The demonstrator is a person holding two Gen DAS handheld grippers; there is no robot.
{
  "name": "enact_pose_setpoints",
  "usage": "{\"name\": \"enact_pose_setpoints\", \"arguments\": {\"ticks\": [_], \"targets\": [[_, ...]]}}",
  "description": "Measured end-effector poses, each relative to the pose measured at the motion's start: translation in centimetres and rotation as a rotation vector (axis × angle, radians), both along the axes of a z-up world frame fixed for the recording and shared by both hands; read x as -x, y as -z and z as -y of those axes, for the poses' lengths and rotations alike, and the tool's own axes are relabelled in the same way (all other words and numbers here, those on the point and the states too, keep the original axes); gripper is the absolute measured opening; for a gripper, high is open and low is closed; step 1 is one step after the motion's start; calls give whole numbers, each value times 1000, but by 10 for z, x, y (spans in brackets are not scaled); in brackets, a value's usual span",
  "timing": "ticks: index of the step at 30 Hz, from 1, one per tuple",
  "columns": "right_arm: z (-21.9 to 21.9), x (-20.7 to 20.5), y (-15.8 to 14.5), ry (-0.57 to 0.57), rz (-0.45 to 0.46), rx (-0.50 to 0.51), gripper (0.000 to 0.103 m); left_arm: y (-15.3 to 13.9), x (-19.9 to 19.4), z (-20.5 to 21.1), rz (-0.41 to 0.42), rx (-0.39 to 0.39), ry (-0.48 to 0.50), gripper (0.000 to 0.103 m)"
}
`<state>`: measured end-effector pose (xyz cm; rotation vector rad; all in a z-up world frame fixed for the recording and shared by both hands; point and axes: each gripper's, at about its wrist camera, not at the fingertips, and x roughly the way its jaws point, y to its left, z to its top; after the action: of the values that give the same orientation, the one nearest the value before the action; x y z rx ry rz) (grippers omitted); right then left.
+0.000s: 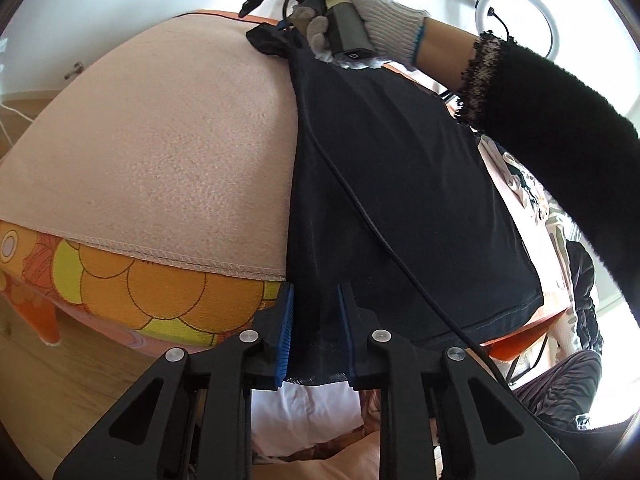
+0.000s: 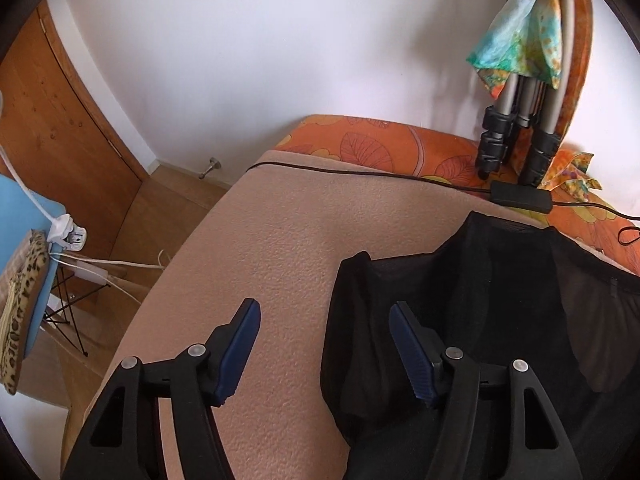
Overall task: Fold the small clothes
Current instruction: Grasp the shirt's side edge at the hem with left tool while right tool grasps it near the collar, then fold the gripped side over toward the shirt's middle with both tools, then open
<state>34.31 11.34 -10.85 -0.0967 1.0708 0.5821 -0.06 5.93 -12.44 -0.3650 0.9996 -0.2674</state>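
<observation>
Left jaws pinch black garment (image 1: pixel 400 184) hem; right jaws gape over pink blanket (image 2: pixel 272 240).

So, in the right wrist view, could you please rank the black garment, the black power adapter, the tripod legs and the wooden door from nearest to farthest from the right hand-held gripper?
1. Black garment: its left edge lies between the fingers of the right hand-held gripper.
2. Black power adapter: beyond the garment, on the far right of the bed.
3. Tripod legs: just behind the adapter, by the wall.
4. Wooden door: far left, off the bed.
</observation>
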Motion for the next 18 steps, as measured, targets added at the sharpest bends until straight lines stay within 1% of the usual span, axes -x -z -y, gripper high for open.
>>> {"name": "enact_pose_setpoints", "arguments": {"ticks": [1, 2, 4, 6, 7, 9, 10, 11, 12, 13, 14, 18], "targets": [[-4, -3, 5, 2, 0, 28, 64, 0, -1, 1, -2, 3, 4, 13], [-7, -6, 10, 3, 3, 55, 62, 1, -2, 1, -4, 11, 6, 12], [-10, -12, 17, 19, 3, 93, 61, 1, -3, -1, -8, 39, 1, 11], [-8, -17, 22, 40, -16, 99, 57, 2, -5, -3, -17, 69, -5, 10], [-9, -20, 23, 43, -27, 95, 51, 3, -5, -3, -19, 77, -7, 8], [-9, -19, 22, 28, -8, 109, 43, 3, -5, -2, -21, 84, -5, 6], [-11, -19, 22, 16, 6, 128, 35, 3, -4, -2, -20, 87, -3, 6], [-11, -21, 23, 6, 16, 144, 24, 3, -4, -1, -17, 90, 0, 5], [-10, -21, 23, 1, 21, 153, 18, 2, -4, 0, -15, 94, 4, 4], [-8, -21, 21, 0, 21, 149, 7, 3, -4, 0, -15, 94, 7, 4], [-5, -22, 19, 5, 22, 136, 1, 2, -4, 1, -13, 95, 10, 4], [9, -24, 1, 28, 66, 90, 0, -1, -3, 3, 5, 93, 18, 3]]}}
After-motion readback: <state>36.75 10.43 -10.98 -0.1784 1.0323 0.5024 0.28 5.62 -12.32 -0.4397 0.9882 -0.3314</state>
